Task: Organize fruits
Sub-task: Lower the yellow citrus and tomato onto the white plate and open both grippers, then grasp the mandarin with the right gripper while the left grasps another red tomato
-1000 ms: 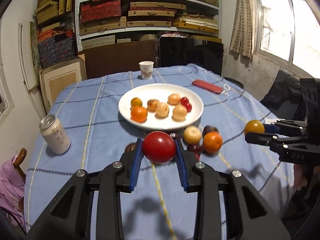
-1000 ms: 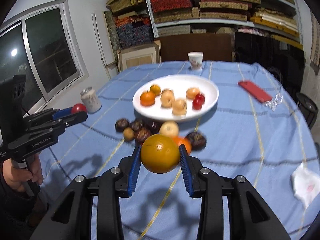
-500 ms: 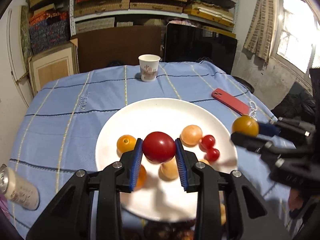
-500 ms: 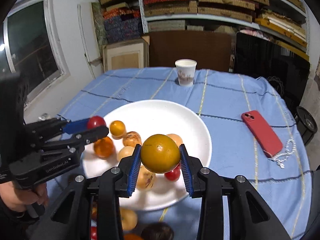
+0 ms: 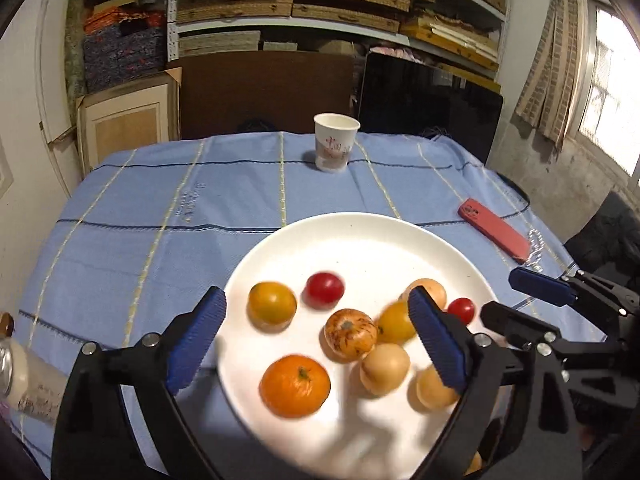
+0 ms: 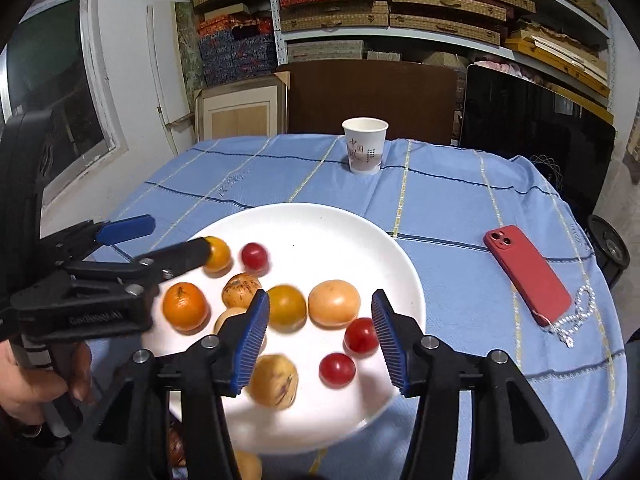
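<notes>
left tool spread | right tool spread | can in left view only

Bench under a blue checked cloth, with the items resting directly on it.
A white plate lies toward the near edge; a paper cup stands upright near the far edge; a red phone with a beaded chain lies toward the right edge; a drinks can sits at the left edge.
</notes>
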`<control>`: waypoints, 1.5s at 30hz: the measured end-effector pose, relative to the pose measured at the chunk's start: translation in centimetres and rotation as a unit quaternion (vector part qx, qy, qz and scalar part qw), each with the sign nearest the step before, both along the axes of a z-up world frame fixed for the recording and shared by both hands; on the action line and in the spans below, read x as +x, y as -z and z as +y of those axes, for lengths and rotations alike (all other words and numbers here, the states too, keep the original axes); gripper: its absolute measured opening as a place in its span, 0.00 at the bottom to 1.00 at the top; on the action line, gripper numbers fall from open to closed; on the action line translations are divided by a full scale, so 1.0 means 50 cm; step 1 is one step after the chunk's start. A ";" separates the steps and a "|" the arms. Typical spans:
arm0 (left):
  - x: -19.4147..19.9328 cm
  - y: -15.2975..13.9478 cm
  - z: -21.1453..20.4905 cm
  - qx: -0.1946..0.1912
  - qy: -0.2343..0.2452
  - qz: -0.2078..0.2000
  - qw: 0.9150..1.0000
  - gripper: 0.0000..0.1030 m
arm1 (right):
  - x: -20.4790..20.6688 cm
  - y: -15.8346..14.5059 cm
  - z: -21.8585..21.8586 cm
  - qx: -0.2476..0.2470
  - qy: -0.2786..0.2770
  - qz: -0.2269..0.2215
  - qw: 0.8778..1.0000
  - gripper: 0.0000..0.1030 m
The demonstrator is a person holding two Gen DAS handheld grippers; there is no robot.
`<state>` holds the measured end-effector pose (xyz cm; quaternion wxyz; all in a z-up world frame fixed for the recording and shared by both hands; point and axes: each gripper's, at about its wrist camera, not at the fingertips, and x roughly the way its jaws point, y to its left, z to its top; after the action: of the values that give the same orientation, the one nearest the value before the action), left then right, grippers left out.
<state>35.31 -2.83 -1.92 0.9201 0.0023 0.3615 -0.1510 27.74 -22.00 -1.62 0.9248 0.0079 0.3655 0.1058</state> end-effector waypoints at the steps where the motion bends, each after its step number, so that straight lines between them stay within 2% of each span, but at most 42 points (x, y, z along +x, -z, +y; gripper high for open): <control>1: -0.019 -0.010 0.013 -0.007 -0.002 -0.002 1.000 0.91 | -0.018 -0.009 -0.007 0.002 0.002 -0.002 1.000 0.52; 3: -0.071 -0.031 0.044 -0.018 -0.006 -0.007 1.000 0.95 | -0.075 -0.028 -0.022 0.010 -0.001 -0.009 1.000 0.52; 7: -0.199 -0.048 0.101 -0.025 0.003 -0.016 1.000 0.96 | -0.201 -0.029 -0.040 0.007 -0.006 -0.012 1.000 0.53; 10: -0.294 -0.029 0.131 -0.022 0.014 -0.006 1.000 0.96 | -0.288 -0.003 -0.036 0.002 -0.003 -0.002 1.000 0.54; 13: -0.375 0.010 0.158 -0.033 0.021 0.026 0.999 0.96 | -0.365 0.030 -0.022 -0.003 -0.004 -0.002 1.000 0.53; 16: -0.435 0.036 0.169 -0.029 0.011 0.028 0.999 0.96 | -0.385 0.060 0.003 -0.014 -0.002 0.008 1.000 0.54; 18: -0.464 0.048 0.169 -0.022 0.010 0.028 0.999 0.96 | -0.381 0.075 0.022 -0.039 0.011 0.007 0.999 0.53; 21: -0.510 0.053 0.162 -0.002 0.012 0.014 1.000 0.96 | -0.357 0.090 0.053 -0.048 0.007 0.018 0.999 0.53; 29: -0.541 0.048 0.176 0.006 0.005 0.008 1.000 0.96 | -0.271 0.128 0.103 -0.084 0.030 0.047 0.995 0.54; 31: -0.536 0.051 0.179 0.003 0.004 0.013 1.000 0.96 | -0.263 0.136 0.104 -0.092 0.038 0.046 0.994 0.52; 32: -0.534 0.054 0.181 0.003 0.003 0.014 1.000 0.96 | -0.263 0.139 0.102 -0.094 0.044 0.044 0.994 0.47; 34: -0.528 0.058 0.180 0.002 0.003 0.019 1.000 0.96 | -0.266 0.140 0.101 -0.098 0.040 0.040 0.994 0.47; 38: -0.517 0.064 0.170 0.004 0.007 0.021 1.000 0.96 | -0.285 0.135 0.082 -0.070 0.043 0.030 0.996 0.46; 42: -0.497 0.065 0.143 0.014 0.023 0.020 0.999 0.96 | -0.344 0.115 0.056 -0.027 0.025 0.006 0.999 0.46; 45: -0.471 0.064 0.092 0.045 0.045 0.013 0.998 0.96 | -0.396 0.097 0.034 -0.013 0.024 -0.018 0.999 0.46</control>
<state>11.76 1.79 -5.12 0.9064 0.0577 0.3797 -0.1760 7.94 -20.29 -6.48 0.9334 0.0030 0.3500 0.0787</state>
